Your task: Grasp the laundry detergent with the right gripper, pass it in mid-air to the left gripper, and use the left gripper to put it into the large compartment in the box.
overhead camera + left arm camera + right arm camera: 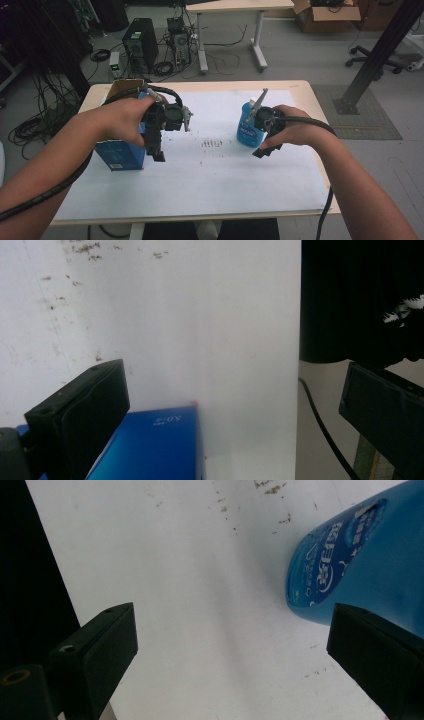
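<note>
Two bare forearms, black handheld gripper in each hand.
Left gripper [158,145] and right gripper [264,148]: black blocky bodies, flat rectangular black jaws, screw hole on a jaw top in both gripper views. Thick black ribbed cable [60,182] trails from each. Thin grey plate on top. No sleeves visible.

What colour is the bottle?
Blue, with a white-lettered label; the bottle shows best in the right gripper view.

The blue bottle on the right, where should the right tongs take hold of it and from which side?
Grip the blue bottle across its body, coming in level from the near right side where the right tongs already hang open. It stands upright, and its body looks narrow enough for the open jaws.
</note>
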